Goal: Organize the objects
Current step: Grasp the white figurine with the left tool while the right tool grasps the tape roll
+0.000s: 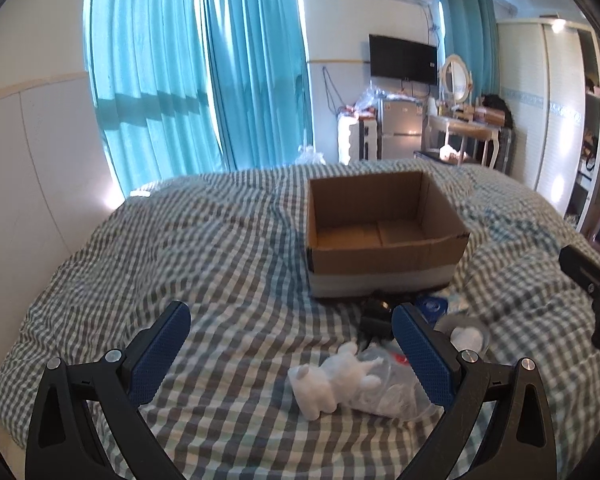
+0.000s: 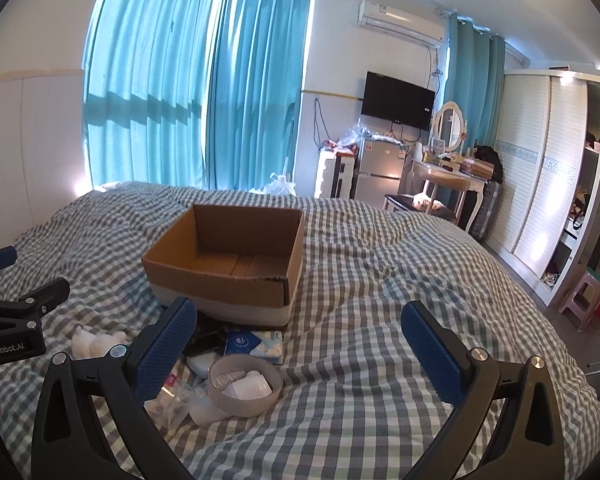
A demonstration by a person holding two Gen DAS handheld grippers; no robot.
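An empty cardboard box stands open on the checked bed. In front of it lies a small pile: a white plush toy, a clear plastic bag, a black item, a blue tissue pack and a round tub holding white things. My left gripper is open, hovering just above the plush toy. My right gripper is open over the bedding, with the tub near its left finger. Neither holds anything.
The checked duvet is rumpled, with a raised fold to the right of the box. Beyond the bed are blue curtains, a small fridge, a dressing table and a wardrobe. The other gripper shows at each view's edge.
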